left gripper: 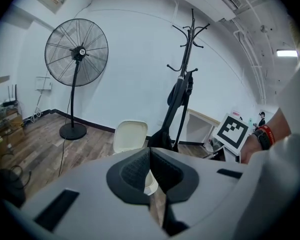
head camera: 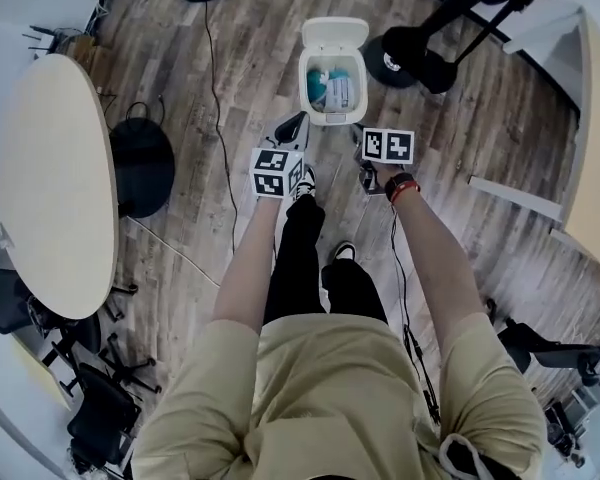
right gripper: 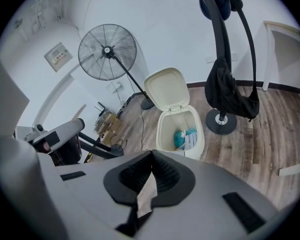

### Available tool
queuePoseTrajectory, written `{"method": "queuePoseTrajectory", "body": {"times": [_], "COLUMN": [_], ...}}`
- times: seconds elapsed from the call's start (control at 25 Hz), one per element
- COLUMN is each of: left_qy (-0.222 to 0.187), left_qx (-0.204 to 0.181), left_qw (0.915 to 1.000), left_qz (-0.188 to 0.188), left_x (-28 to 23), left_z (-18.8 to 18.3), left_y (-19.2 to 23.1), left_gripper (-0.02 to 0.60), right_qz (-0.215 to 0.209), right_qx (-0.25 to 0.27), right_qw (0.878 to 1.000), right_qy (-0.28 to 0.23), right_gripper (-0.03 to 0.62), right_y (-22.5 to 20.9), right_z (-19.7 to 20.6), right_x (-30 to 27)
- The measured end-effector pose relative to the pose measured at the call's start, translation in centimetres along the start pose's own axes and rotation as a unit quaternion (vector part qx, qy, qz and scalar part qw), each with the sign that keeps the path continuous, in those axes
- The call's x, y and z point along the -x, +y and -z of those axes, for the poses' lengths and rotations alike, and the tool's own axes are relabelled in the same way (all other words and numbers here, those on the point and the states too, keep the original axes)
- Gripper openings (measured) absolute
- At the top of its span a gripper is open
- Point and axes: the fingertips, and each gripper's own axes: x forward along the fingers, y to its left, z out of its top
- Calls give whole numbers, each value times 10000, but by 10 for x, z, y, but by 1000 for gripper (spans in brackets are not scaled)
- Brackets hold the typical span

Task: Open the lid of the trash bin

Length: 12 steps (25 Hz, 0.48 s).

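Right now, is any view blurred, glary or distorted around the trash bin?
Head view: sharp, fisheye-curved edges, white plastic trash bin clear. Right gripper view: bin sharp, corners vignetted black. Left gripper view: ceiling strip light glares slightly, straight lines bow.

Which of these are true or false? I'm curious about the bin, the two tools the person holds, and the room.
1. The trash bin has its lid standing open. True.
2. The bin is empty. False: teal and white rubbish lies inside.
3. The left tool is gripping the lid. False: its jaws are together with nothing between them.
4. The right tool is shut and holds nothing. True.
5. A standing fan is in the room. True.
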Motion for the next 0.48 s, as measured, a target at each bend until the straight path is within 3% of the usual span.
{"method": "queuePoseTrajectory", "body": {"times": [0.24,0.48], "left_qy": [-19,-150], "left_qx": [112,-14], "left_qw": [9998,9995], "left_qz": [-192,-285], "left_x": [44,90], "left_z": [-35,-67], "left_y": [-28,-55], "left_gripper": [23,23], "right_qz": [-85,-78], "right_qx": [227,547], "right_qw": [9991,9942], "right_qy": [-356,-927], "right_gripper": [14,14], "right_y": [32,60], "right_z": [-10,-25], "right_x": [72,145]}}
